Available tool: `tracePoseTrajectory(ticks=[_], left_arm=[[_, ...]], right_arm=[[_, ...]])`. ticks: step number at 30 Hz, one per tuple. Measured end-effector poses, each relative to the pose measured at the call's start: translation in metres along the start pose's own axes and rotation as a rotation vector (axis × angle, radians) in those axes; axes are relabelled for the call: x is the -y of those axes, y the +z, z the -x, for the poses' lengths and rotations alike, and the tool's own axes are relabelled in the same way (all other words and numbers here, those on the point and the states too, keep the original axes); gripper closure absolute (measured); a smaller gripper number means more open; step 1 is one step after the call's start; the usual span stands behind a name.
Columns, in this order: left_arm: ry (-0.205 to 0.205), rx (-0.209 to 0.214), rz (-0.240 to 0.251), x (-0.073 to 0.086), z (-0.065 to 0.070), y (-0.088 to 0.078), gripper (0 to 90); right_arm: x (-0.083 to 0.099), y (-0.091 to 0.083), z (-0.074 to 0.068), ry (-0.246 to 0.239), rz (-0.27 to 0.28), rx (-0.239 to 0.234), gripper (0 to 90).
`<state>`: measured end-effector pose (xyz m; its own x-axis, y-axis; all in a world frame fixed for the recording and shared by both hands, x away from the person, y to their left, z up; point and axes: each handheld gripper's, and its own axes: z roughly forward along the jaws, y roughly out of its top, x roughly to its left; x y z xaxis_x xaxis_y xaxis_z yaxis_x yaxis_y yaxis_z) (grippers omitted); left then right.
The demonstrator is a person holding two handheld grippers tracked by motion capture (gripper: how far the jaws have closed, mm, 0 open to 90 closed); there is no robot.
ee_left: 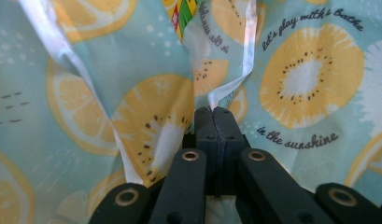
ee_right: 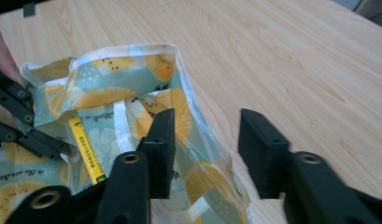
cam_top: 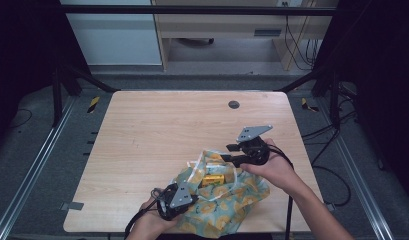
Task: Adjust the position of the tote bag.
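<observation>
Evenly lit from above across the table (cam_top: 157, 125), with dark surroundings beyond it. Soft shadows only, no glare. Sharp up close on the printed bag (ee_left: 310, 74); slightly blurred jaws in the right gripper view.

Black tongs (ee_right: 205, 154), brass-ringed screws

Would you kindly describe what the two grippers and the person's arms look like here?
Both grippers, left and right, are black, each topped by a grey three-cornered plate with small holes. Their jaws are blocky black pads on linkage bars with brass-coloured rivets. A black cable trails from each. The forearms are bare; no sleeves show.
</observation>
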<state>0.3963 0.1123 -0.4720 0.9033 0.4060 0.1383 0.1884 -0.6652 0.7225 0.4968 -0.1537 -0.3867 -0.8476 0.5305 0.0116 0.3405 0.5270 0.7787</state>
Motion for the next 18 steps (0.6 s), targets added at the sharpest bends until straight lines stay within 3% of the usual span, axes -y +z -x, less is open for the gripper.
tracePoseTrajectory(ticks=[1,3,4,10,15,18], left_arm=[[-0.004,0.000,0.000,0.000,-0.001,0.001,90.0],[-0.011,0.003,0.004,0.001,-0.001,0.001,90.0],[-0.012,0.001,0.005,0.001,-0.001,0.001,90.0],[-0.023,-0.007,0.010,0.003,-0.003,0.002,90.0],[-0.048,-0.005,0.013,0.006,-0.004,0.004,90.0],[-0.045,0.000,0.002,0.006,-0.004,0.005,90.0]], right_arm=[[0.000,0.002,0.000,-0.007,-0.008,-0.005,64.1],[-0.002,0.005,-0.003,-0.034,-0.031,-0.019,84.2],[-0.003,0.005,-0.004,-0.033,-0.033,-0.021,88.5],[-0.005,-0.006,-0.010,-0.049,0.004,-0.041,90.0],[-0.005,-0.031,-0.025,-0.068,0.052,-0.067,90.0],[-0.002,-0.041,-0.035,-0.085,0.048,-0.090,90.0]])
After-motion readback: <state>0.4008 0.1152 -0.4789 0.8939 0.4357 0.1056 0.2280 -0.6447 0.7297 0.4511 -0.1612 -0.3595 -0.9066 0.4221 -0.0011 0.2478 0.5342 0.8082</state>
